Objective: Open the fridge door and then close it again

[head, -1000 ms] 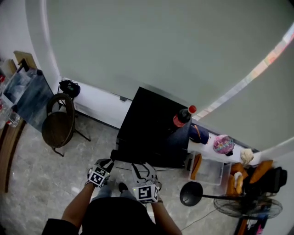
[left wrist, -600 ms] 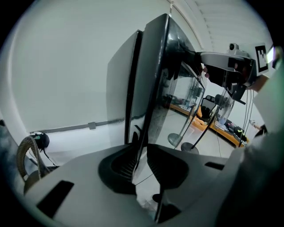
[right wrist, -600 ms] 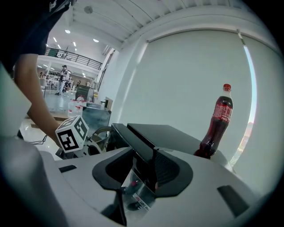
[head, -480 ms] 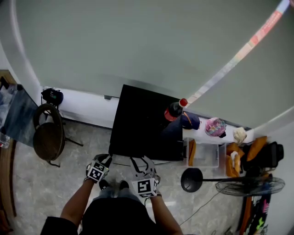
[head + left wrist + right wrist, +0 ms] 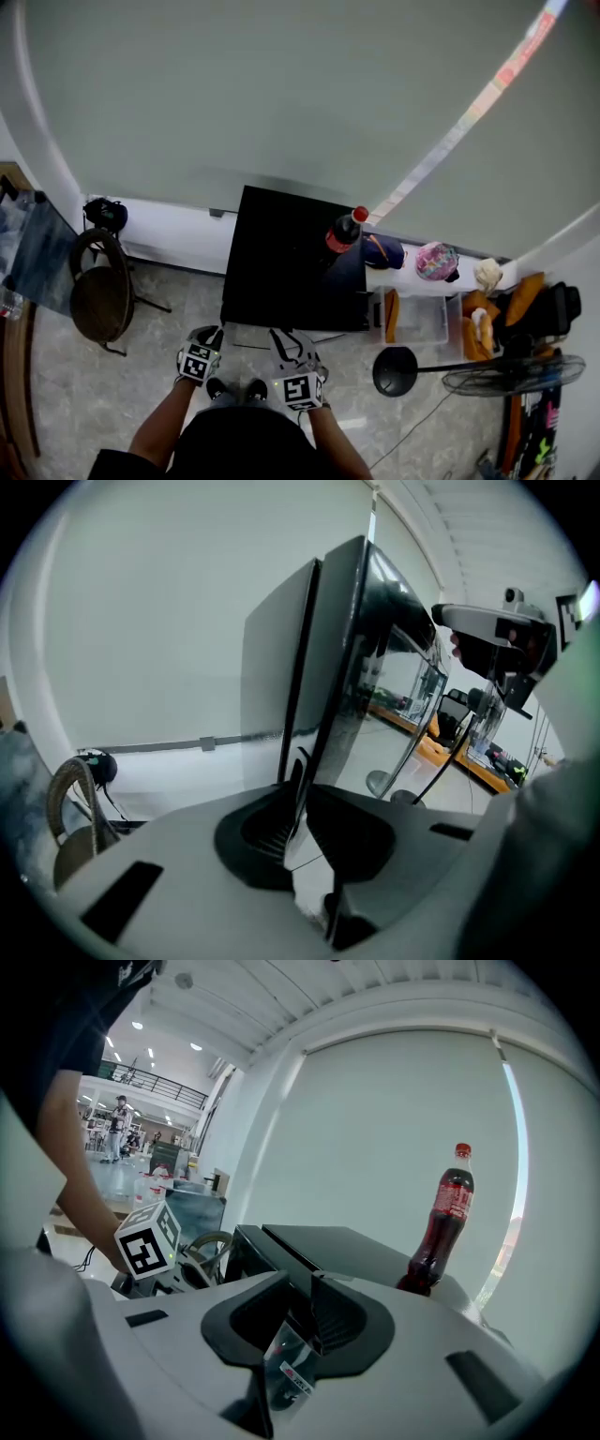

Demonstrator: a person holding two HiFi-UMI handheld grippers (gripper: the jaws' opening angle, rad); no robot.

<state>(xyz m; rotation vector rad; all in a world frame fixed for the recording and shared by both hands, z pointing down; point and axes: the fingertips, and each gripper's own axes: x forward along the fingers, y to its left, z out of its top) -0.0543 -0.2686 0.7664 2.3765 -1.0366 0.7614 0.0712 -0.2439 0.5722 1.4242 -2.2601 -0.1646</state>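
A low black fridge [image 5: 291, 262] stands against the pale wall with its door shut and a cola bottle [image 5: 343, 230] on its top right corner. I stand just in front of it. My left gripper [image 5: 214, 334] is by the fridge's front left corner, and its pads nearly meet with nothing between them. In the left gripper view the fridge [image 5: 328, 667] rises behind the left gripper [image 5: 302, 794]. My right gripper [image 5: 286, 337] points at the front; its jaws have just been closing to a narrow gap. The fridge's near top edge [image 5: 319, 1241] shows through the right gripper [image 5: 305, 1307], and the bottle [image 5: 445, 1222] stands beyond.
A round brown chair [image 5: 98, 295] stands left of the fridge. Right of it is a white shelf [image 5: 412, 283] with small items, a clear bin [image 5: 422, 323] below, and a floor fan's black base [image 5: 396, 370]. Bags and clutter fill the far right.
The head view has shifted, so the fridge sits more centrally. Both grippers stay close in front of the fridge. The door is still shut.
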